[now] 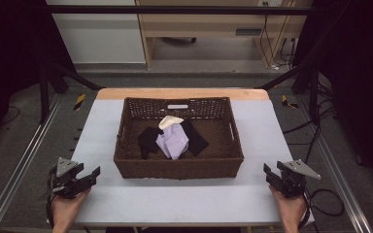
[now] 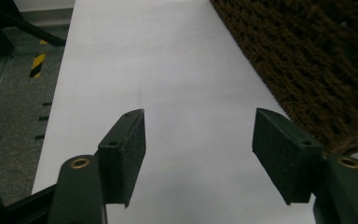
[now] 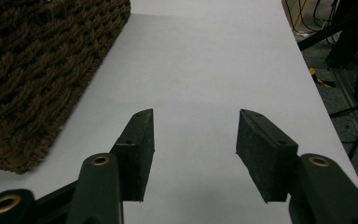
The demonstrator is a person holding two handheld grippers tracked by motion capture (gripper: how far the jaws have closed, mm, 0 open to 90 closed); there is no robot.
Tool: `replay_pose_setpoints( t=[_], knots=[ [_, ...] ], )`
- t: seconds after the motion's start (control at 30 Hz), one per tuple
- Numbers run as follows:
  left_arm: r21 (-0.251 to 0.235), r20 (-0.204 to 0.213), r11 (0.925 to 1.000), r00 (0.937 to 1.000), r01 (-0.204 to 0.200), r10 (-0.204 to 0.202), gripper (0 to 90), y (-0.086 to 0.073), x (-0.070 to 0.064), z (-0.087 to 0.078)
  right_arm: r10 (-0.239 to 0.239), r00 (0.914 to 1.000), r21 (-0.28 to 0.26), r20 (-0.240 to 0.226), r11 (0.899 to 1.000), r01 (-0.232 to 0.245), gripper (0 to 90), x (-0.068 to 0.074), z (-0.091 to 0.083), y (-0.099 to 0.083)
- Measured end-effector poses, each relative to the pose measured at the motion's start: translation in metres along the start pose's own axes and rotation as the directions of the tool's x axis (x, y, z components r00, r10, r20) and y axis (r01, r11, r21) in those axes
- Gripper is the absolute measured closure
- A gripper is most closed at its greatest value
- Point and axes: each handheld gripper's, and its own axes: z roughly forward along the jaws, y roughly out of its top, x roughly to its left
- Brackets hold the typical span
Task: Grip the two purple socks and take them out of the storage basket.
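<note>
Both tongs, left tongs [image 1: 85, 178] and right tongs [image 1: 273, 175], rest spread and empty on the bench [image 1: 184, 199] beside the wicker basket [image 1: 179, 167], so I should lift over its rim and descend squarely onto the lilac cloth [image 1: 173, 140] lying inside atop the black cloth [image 1: 148, 138].

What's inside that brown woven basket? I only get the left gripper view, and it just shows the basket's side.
Observer: In the middle of the brown woven basket lies a crumpled lilac cloth.
Operator: Is anything else in there?
Observer: Yes, a black cloth shows on both sides of the lilac one.
Operator: Where's my other gripper?
Observer: The right gripper is off the basket's near right corner, jaws open, holding nothing.
</note>
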Motion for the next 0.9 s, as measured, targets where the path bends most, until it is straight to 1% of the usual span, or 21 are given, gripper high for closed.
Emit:
replay_pose_setpoints(
  t=[0.07, 0.1, 0.13, 0.17, 0.2, 0.27, 0.37, 0.4, 0.5, 0.53, 0.63, 0.7, 0.73, 0.83, 0.9],
  knots=[
    [-0.029, 0.004, 0.9996, 1.0000, 0.003, -0.003, 34.7, 0.003, -0.003, -0.005, 0.004, 0.9999, 0.003, -0.011, 1.000, -0.004, 46.8, 0.001, -0.001, 0.000],
    [-0.029, 0.004, 0.9996, 1.0000, 0.003, -0.003, 34.7, 0.003, -0.003, -0.005, -0.006, 0.9999, 0.006, -0.015, 1.000, 0.007, 46.8, 0.002, -0.001, 0.000],
    [-0.051, 0.007, 0.9987, 0.9999, 0.009, -0.009, 34.6, 0.004, -0.004, -0.009, -0.015, 0.9998, 0.007, -0.015, 1.000, 0.015, 46.8, 0.003, -0.001, 0.000],
    [-0.051, 0.007, 0.9987, 0.9999, 0.009, -0.009, 34.6, 0.004, -0.004, -0.009, -0.027, 0.9995, 0.008, -0.016, 1.000, 0.027, 46.8, 0.004, -0.001, 0.000],
    [-0.069, 0.015, 0.9974, 0.9997, 0.022, -0.021, 34.5, 0.006, -0.005, -0.012, -0.040, 0.9991, 0.010, -0.011, 0.999, 0.040, 46.7, 0.006, -0.002, 0.000],
    [-0.083, 0.032, 0.9958, 0.9989, 0.038, -0.035, 34.1, 0.008, -0.006, -0.016, -0.048, 0.9987, 0.000, -0.015, 0.999, 0.048, 46.7, 0.008, -0.003, 0.000],
    [-0.098, 0.036, 0.9946, 0.9989, 0.033, -0.030, 33.9, 0.011, -0.009, -0.020, -0.053, 0.9983, -0.010, -0.022, 0.999, 0.053, 46.5, 0.011, -0.004, 0.001],
    [-0.106, 0.036, 0.9937, 0.9988, 0.036, -0.032, 33.8, 0.013, -0.010, -0.021, -0.053, 0.9981, -0.010, -0.030, 0.999, 0.053, 46.5, 0.012, -0.004, 0.001],
    [-0.115, 0.046, 0.9927, 0.9985, 0.035, -0.030, 33.5, 0.016, -0.012, -0.024, -0.064, 0.9974, 0.000, -0.033, 0.998, 0.064, 46.1, 0.014, -0.003, 0.001],
    [-0.115, 0.046, 0.9927, 0.9985, 0.035, -0.030, 33.2, 0.016, -0.012, -0.024, -0.064, 0.9974, 0.000, -0.033, 0.998, 0.064, 46.1, 0.014, -0.003, 0.001],
    [-0.140, 0.060, 0.9890, 0.9975, 0.046, -0.038, 33.1, 0.021, -0.014, -0.027, -0.065, 0.9972, -0.003, -0.038, 0.998, 0.065, 44.8, 0.015, -0.003, 0.001],
    [-0.144, 0.062, 0.9885, 0.9973, 0.047, -0.038, 33.1, 0.022, -0.014, -0.028, -0.061, 0.9975, 0.002, -0.037, 0.998, 0.061, 44.2, 0.014, -0.002, 0.001],
    [-0.160, 0.068, 0.9857, 0.9968, 0.053, -0.042, 33.1, 0.024, -0.014, -0.032, -0.058, 0.9977, 0.005, -0.035, 0.998, 0.058, 44.1, 0.014, -0.002, 0.001],
    [-0.177, 0.080, 0.9829, 0.9961, 0.052, -0.038, 33.0, 0.027, -0.015, -0.036, -0.056, 0.9978, 0.003, -0.035, 0.998, 0.056, 44.1, 0.014, -0.002, 0.001],
    [-0.187, 0.090, 0.9806, 0.9951, 0.058, -0.042, 32.9, 0.029, -0.017, -0.039, -0.054, 0.9978, 0.001, -0.038, 0.999, 0.054, 44.2, 0.014, -0.002, 0.001]
  ],
)
